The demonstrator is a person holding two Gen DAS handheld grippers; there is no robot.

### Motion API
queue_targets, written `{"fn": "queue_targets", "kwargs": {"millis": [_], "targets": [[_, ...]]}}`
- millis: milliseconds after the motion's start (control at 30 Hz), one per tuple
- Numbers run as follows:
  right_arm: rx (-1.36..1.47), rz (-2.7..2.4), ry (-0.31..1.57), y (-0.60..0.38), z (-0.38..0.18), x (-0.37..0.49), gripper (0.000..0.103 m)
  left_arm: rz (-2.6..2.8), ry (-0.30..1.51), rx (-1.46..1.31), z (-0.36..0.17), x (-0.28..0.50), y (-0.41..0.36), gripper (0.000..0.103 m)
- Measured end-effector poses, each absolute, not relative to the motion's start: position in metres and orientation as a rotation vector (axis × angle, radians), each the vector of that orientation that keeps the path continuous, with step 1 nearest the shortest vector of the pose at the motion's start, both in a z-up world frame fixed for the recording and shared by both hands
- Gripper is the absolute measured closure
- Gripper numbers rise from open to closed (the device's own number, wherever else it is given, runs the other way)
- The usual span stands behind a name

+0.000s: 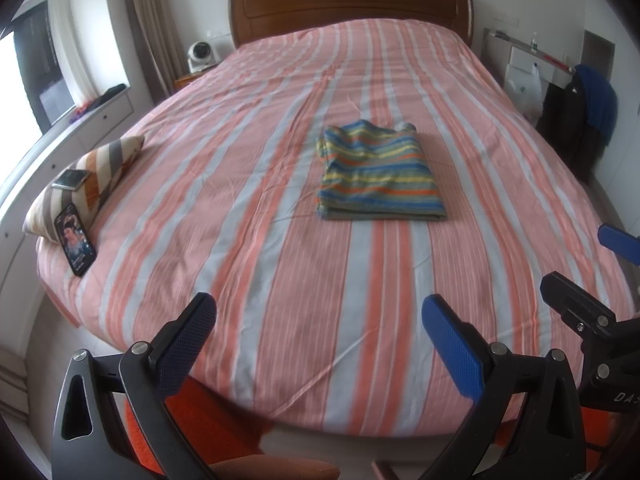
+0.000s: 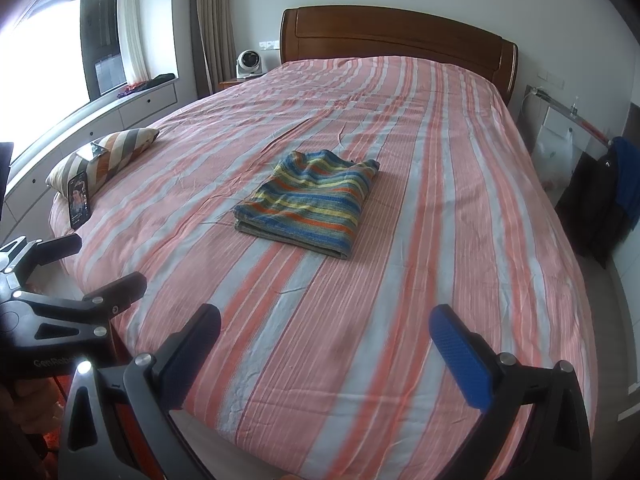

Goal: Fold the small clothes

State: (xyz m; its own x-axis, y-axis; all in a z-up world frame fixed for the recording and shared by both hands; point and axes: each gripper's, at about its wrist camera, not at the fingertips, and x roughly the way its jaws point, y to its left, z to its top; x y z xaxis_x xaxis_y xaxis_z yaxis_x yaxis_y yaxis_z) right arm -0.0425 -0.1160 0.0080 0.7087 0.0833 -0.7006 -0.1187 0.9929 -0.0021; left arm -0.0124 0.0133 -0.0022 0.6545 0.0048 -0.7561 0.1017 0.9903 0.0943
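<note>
Pink-and-grey striped bedding covers the bed (image 1: 280, 208), which has a wooden headboard (image 1: 348, 4) at its far edge. One folded striped garment (image 1: 378, 172) lies flat near the middle of the bed. A striped pillow (image 1: 86, 184) sits at the left edge with a phone (image 1: 75, 240) leaning on it. Both the left claw (image 1: 320, 320) and the right claw (image 2: 326, 326) hang spread above the near edge, holding nothing, well apart from the garment.

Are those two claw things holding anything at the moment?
No. The left gripper and the right gripper are both open and empty; the striped garment lies folded on the bed, untouched.
</note>
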Motion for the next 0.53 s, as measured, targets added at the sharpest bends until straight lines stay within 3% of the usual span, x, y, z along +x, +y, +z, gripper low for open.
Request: {"fn": "queue_targets", "kwargs": {"millis": [533], "targets": [[-0.054, 0.11, 0.776, -0.1163, 0.0066, -0.0422, 0.0, -0.059, 0.821, 0.151, 0.003, -0.0166, 0.0094, 0.0]]}}
